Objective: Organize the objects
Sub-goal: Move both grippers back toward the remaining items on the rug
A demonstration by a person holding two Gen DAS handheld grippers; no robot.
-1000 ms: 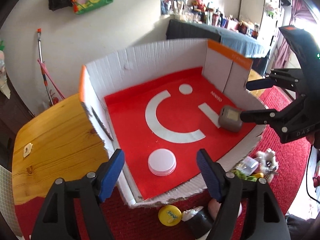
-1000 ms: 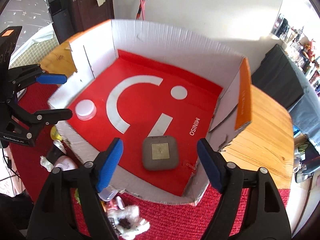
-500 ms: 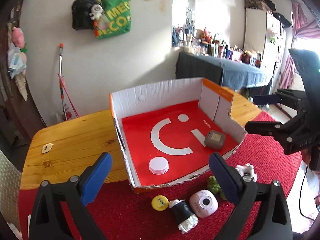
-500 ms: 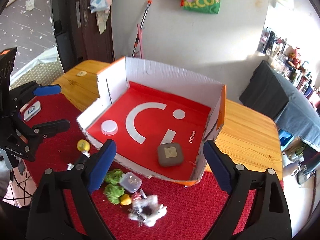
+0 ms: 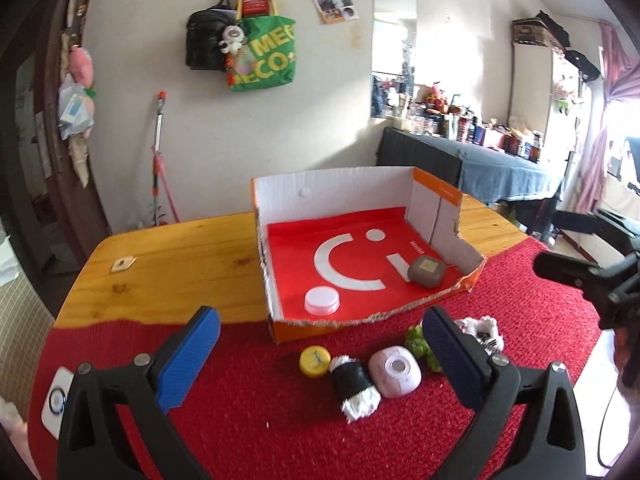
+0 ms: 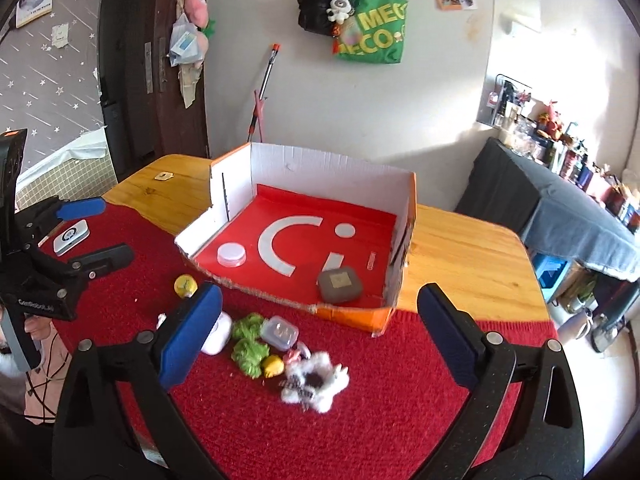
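left wrist view: the left gripper [image 5: 320, 344] hangs over the red mat [image 5: 248, 412], its fingers [image 5: 188, 356] wide apart after just spreading, with nothing between them. ahead on the wooden bench [image 5: 172, 264] stands the cardboard box [image 5: 332, 196], its near wall torn low. on its red floor lie a white lid [image 5: 322, 300] near the front left corner and a grey case [image 5: 426, 271] near the front right. just outside the torn wall, on the mat, lie a yellow cap [image 5: 315, 361], a black and white plush roll [image 5: 354, 386] and a pink round gadget [image 5: 395, 372], the roll touching both. the right gripper's black fingers [image 5: 568, 272] show at the right edge.

right wrist view: the right gripper [image 6: 318, 316] also has its fingers [image 6: 444, 332] wide apart, freshly spread and empty. below it on the mat are two green tufts [image 6: 249, 352], a small clear box [image 6: 280, 333], a yellow bit [image 6: 273, 365] and a fluffy white toy [image 6: 316, 384]. the left gripper is at the left edge, beside a white device [image 6: 71, 237].
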